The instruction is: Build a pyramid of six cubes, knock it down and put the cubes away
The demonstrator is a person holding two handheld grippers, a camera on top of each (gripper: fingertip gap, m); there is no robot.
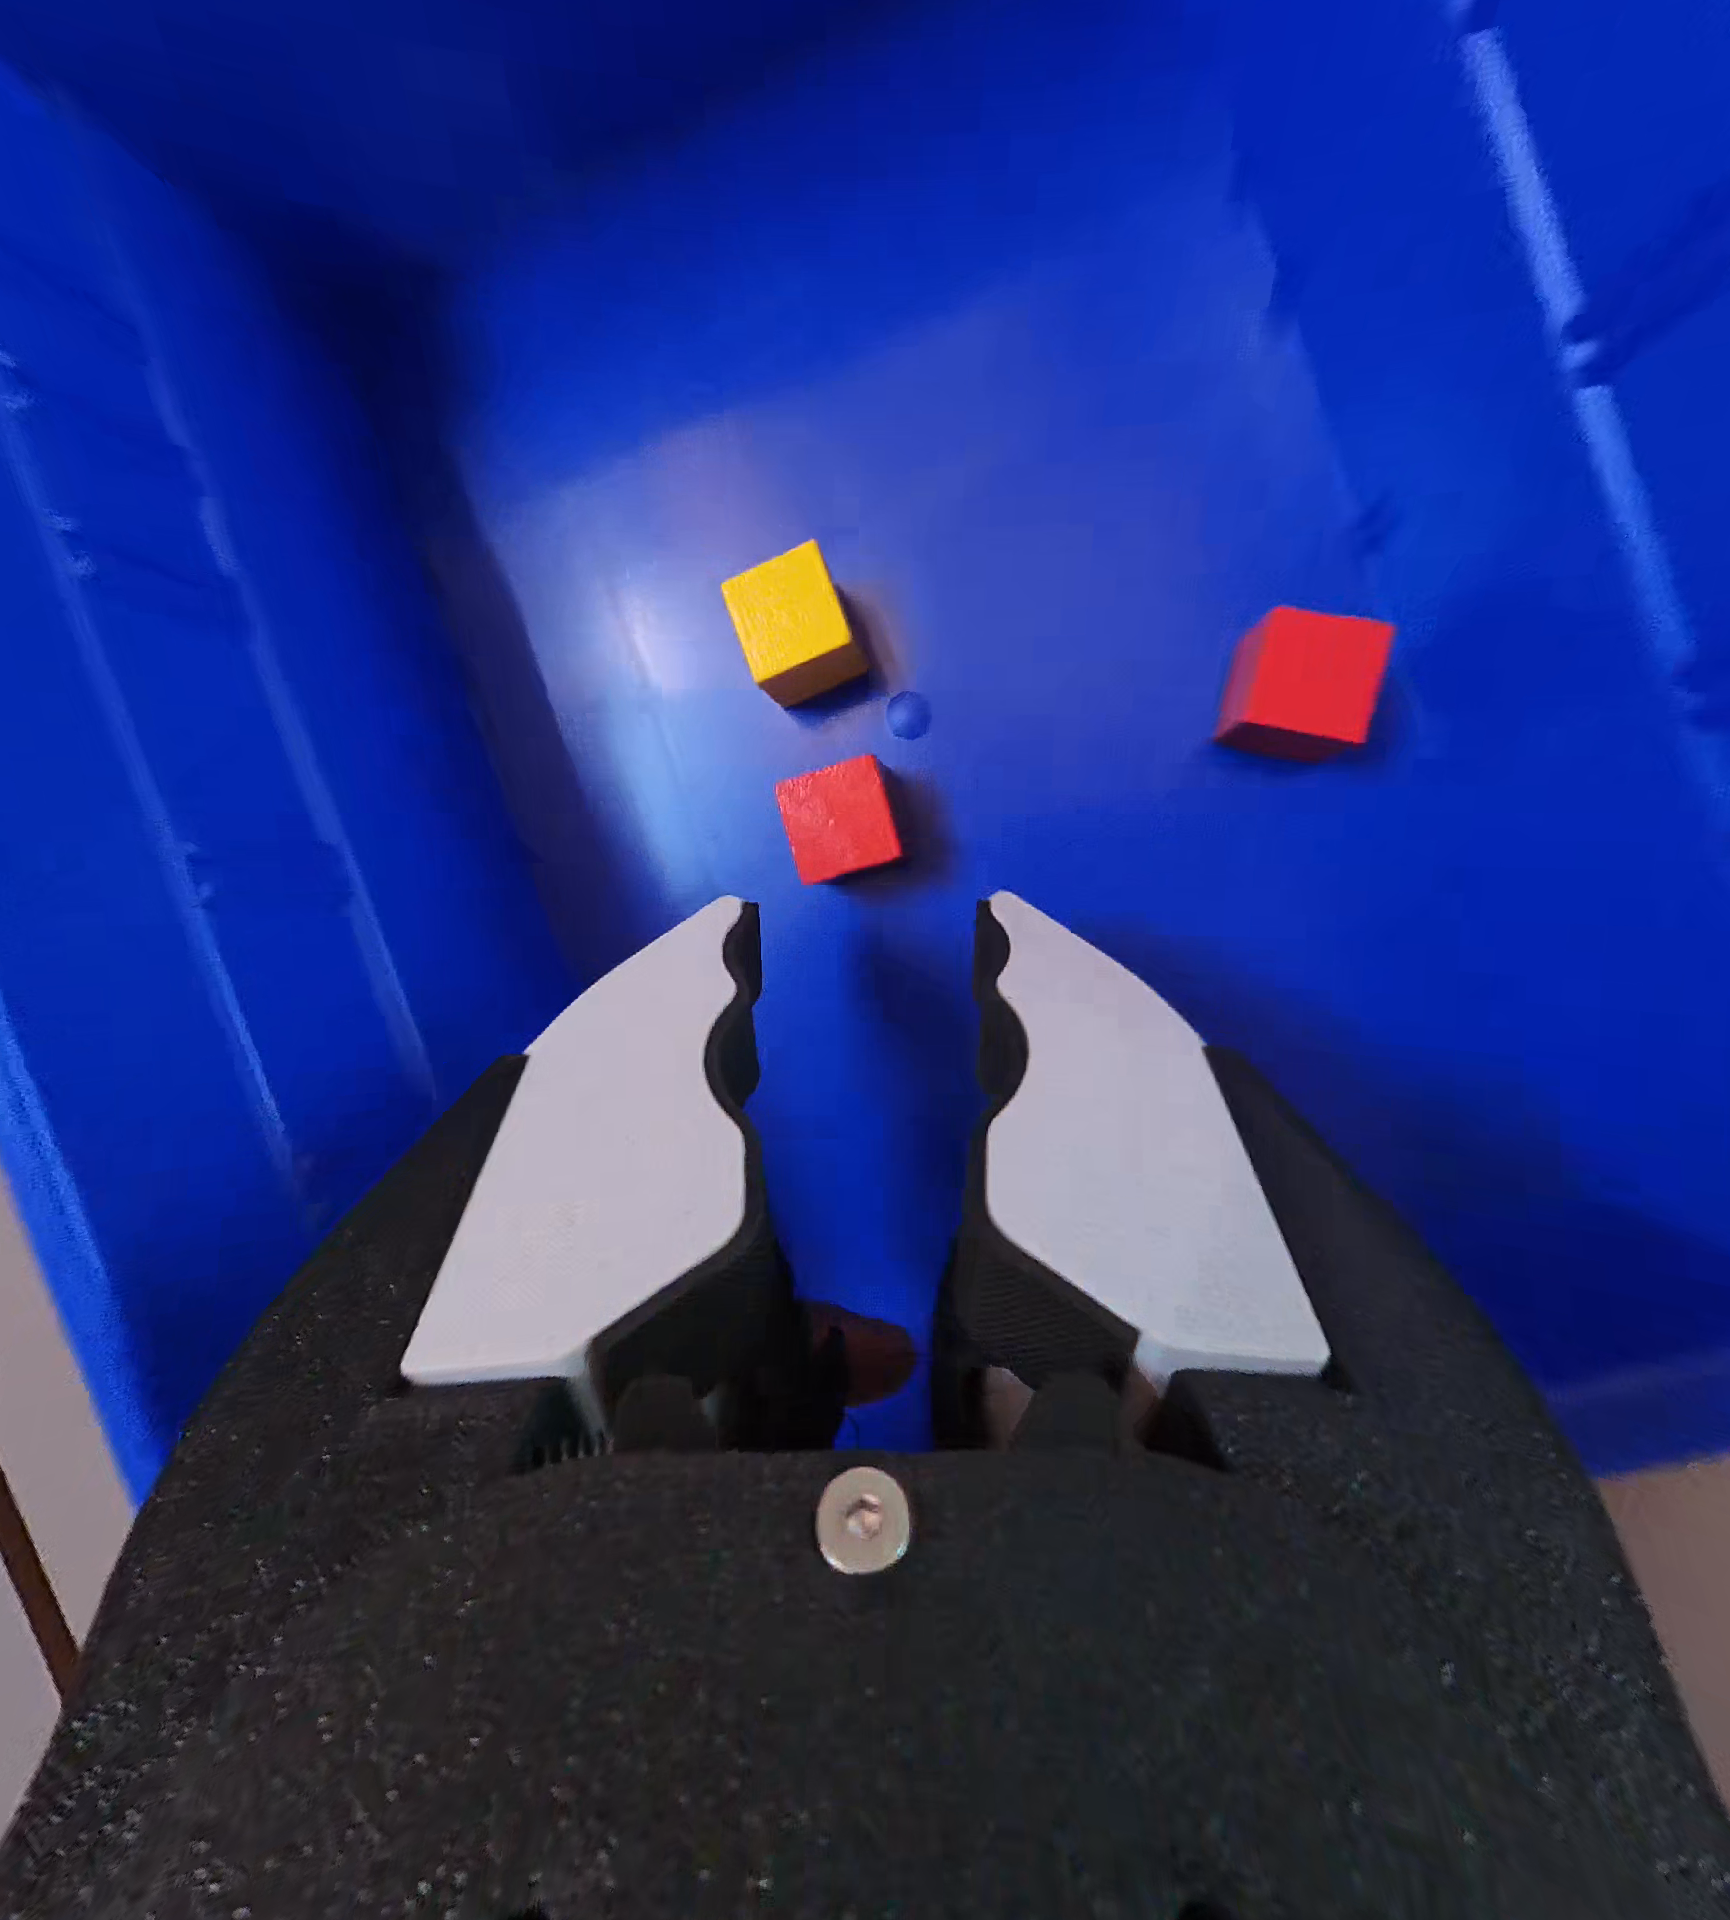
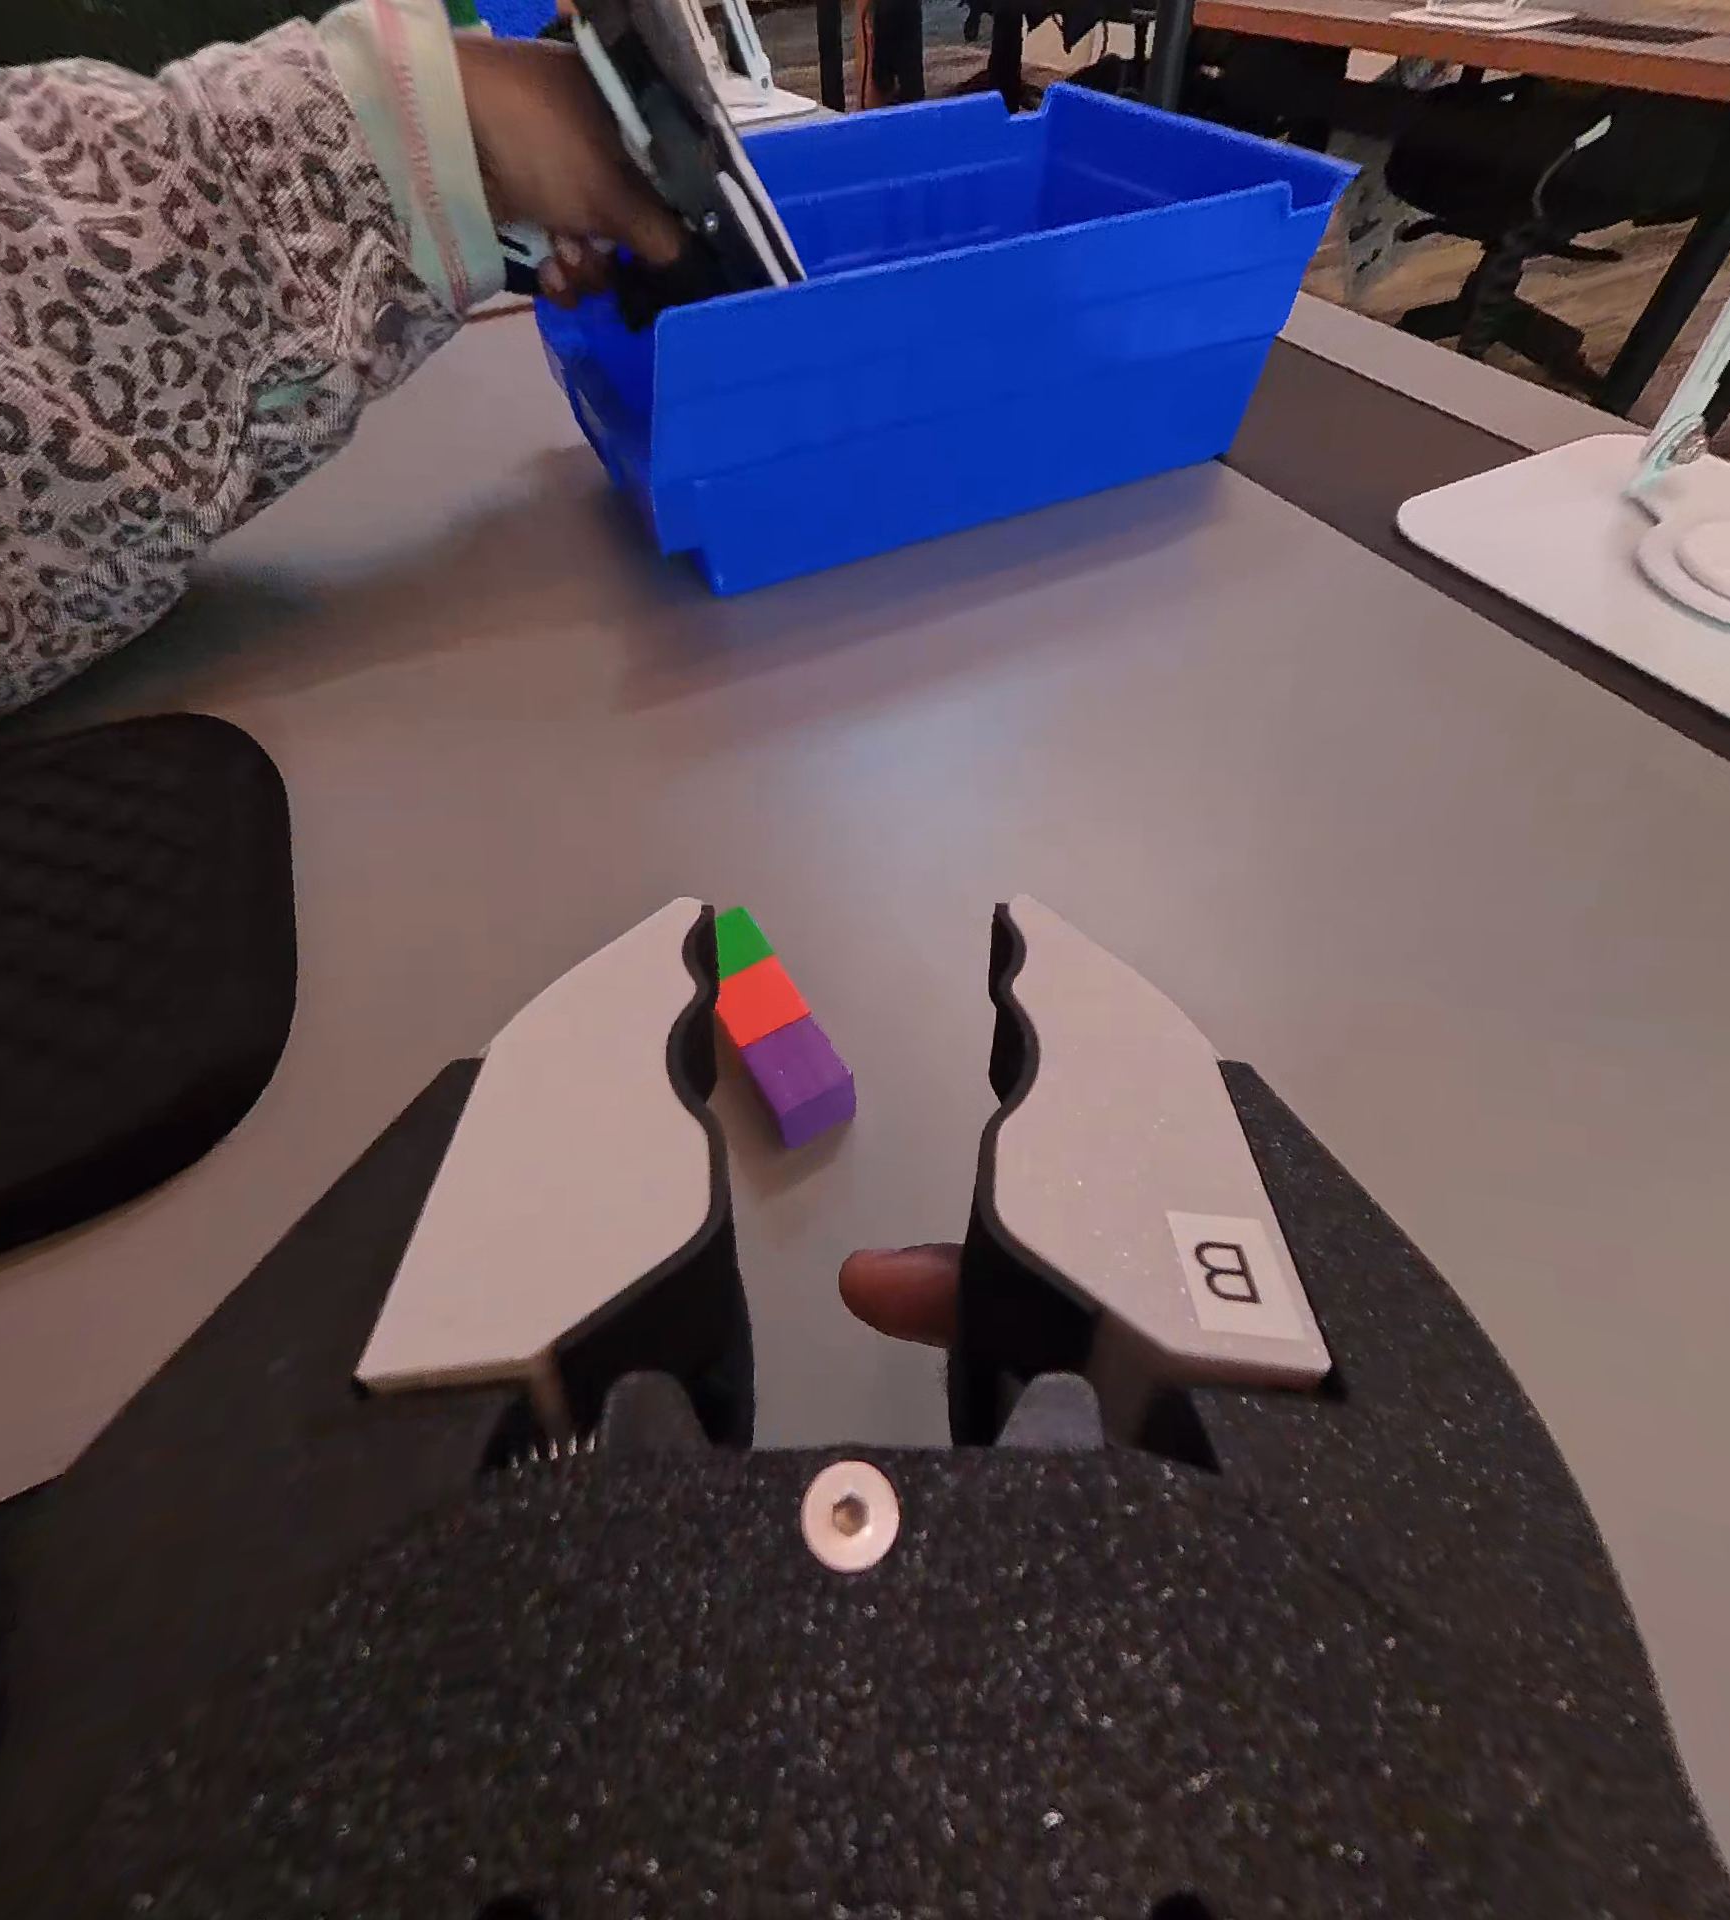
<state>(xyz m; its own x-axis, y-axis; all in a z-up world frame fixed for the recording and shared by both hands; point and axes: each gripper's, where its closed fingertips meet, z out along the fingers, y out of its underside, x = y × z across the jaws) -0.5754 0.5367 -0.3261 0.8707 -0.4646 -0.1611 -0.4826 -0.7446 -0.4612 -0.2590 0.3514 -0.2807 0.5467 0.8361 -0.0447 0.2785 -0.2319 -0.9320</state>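
**Three cubes in the bin, three in a row on the table**

A grey table [image 2: 1100, 831] in a room with further desks and chairs behind is shown, with a blue bin [image 2: 944, 416] standing on it near the far edge. Three cubes are seen on the bin floor [image 1: 1100, 520] only in the left wrist view: a yellow cube [image 1: 790, 620], a small red cube [image 1: 838, 818] just below it, and a larger-looking red cube [image 1: 1302, 681] well apart to the right. The left gripper [image 1: 866, 904] is held over the bin's inside, its jaws parted and nothing between them.

Only in the right wrist view is the rest disclosed: a green cube [image 2: 739, 938], a red-orange cube [image 2: 759, 1000] and a purple cube [image 2: 799, 1075] lie touching in a row on the table. The right gripper [image 2: 850, 909] is held above them, jaws wide and empty.

Whether the row is a first pyramid tier or a remnant awaiting storage cannot be settled from these views.
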